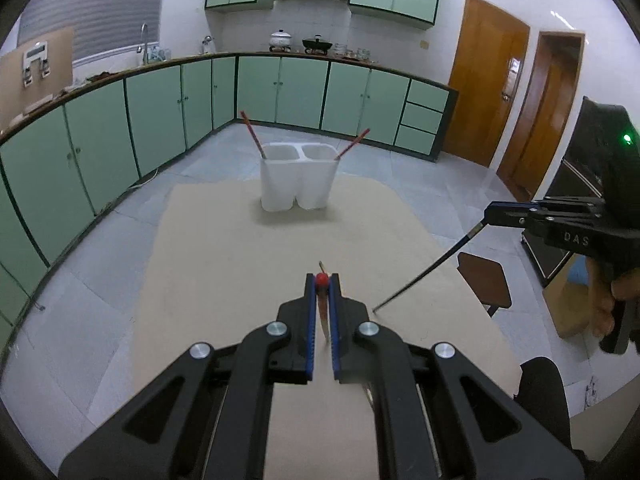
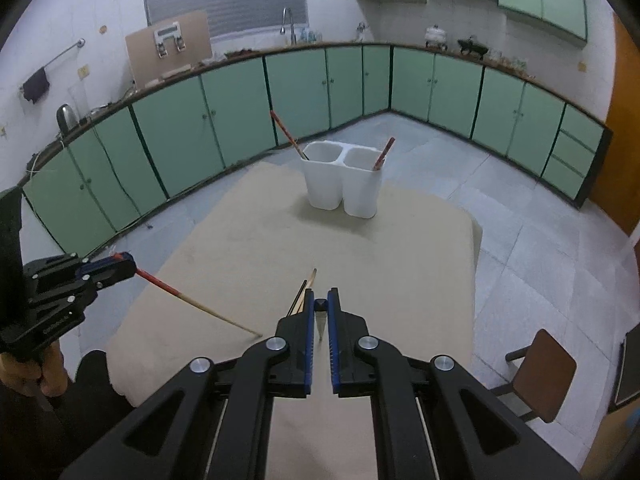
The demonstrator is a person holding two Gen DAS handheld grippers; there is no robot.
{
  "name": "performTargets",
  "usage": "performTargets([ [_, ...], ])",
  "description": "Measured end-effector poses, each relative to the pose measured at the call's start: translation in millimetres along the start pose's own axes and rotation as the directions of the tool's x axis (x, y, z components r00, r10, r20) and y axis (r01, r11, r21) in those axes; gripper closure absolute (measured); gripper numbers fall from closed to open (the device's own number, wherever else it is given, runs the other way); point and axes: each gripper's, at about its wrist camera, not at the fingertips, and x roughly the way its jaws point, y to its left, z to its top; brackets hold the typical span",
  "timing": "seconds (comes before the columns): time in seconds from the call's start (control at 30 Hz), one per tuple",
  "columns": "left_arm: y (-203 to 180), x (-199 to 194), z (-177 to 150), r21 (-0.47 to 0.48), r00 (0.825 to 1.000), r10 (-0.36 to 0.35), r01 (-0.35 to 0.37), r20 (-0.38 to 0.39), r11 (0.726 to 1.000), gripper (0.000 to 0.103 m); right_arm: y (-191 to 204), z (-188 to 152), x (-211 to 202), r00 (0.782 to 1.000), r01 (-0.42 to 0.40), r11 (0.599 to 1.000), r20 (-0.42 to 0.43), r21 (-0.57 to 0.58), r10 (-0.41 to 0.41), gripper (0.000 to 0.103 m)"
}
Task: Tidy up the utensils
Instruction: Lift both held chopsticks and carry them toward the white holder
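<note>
Left tongs [image 1: 322, 280] clench a red chopstick [image 2: 192, 300], right tongs [image 2: 321, 304] a black chopstick [image 1: 428, 272]; white holder [image 1: 298, 180] beyond.

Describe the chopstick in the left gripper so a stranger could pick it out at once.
Start at the tan mat with the white two-cup holder at its far end. At the near left, the left gripper pinches a chopstick slanting down to the mat. Unlike the right gripper's black chopstick, it is red, then pale wood.
</note>
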Motion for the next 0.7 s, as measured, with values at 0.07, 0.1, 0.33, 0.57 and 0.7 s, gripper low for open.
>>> performTargets([
  [0.07, 6, 2, 13, -0.002, 1.0, -0.013, 0.013, -0.01, 1.0, 0.098, -4, 13, 3, 1.0, -0.008, 1.0, -0.026, 0.0, 0.008, 0.097],
  [0.1, 9, 3, 21, -0.003, 1.0, -0.018, 0.018, -0.016, 1.0, 0.098, -5, 18, 4, 0.999, -0.009, 1.0, -0.033, -0.001, 0.009, 0.097],
  [0.33, 19, 7, 55, 0.001, 0.999, -0.021, 0.021, -0.047, 1.0, 0.098, -6, 47, -3, 0.998, -0.016, 1.0, -0.061, -0.017, 0.015, 0.097],
  [0.57, 19, -6, 100, 0.037, 1.0, -0.002, 0.001, 0.005, 0.999, 0.098, -9, 88, -25, 1.0, -0.01, 1.0, -0.028, -0.024, 0.01, 0.097],
  [0.7, 19, -18, 129, 0.049, 0.999, 0.007, -0.01, 0.054, 0.999, 0.098, -12, 115, -36, 1.0, 0.0, 1.0, 0.003, -0.024, 0.0, 0.097],
])
